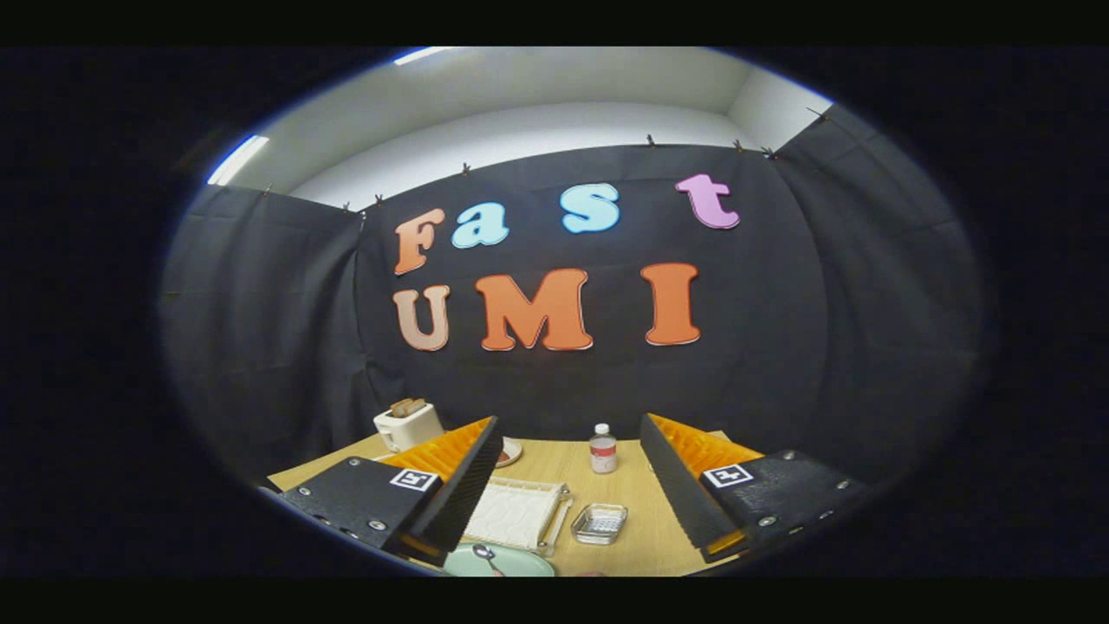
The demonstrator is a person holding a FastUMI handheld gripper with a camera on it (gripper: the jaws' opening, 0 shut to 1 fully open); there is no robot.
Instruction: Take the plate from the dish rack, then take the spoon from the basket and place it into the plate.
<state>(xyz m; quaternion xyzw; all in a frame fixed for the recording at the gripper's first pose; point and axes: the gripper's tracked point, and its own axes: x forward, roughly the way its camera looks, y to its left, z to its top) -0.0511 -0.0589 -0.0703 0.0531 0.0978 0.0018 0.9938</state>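
Black cloth walls close off the booth on three sides, white wall and ceiling above them with a lit strip light at upper left. Wooden table (606, 503) sits low ahead, light wood grain.

Gripper (572, 485) is held high and tilted up, so most of what it faces is wall. Fingers spread wide, released, nothing between them or touching them. Each finger carrier has a square marker tag on top.

Task items:
- Plate (511, 563): pale green, flat on the table, just ahead of the left finger, at the near table edge. Partly cut off by the view, so full outline can't be told.
- Spoon (487, 556): metal, lying in the plate, bowl end toward the rack, handle running back toward the gripper.
- Dish rack (513, 513): white, ribbed, just beyond the plate, between the fingers, nearer the left one. No dishes seen standing in it.
- Basket (599, 523): small shallow metal one, just right of the rack, roughly centred between the fingers. Contents too small to tell.

Other stuff:
- White toaster (407, 425) at the far left of the table, beyond the left finger, with toast in the slots.
- Small dish (509, 451) peeking out behind the left fingertip, mostly hidden.
- Small clear bottle (603, 448) with white cap, upright, far side of the table, between the fingers, well apart from the basket.
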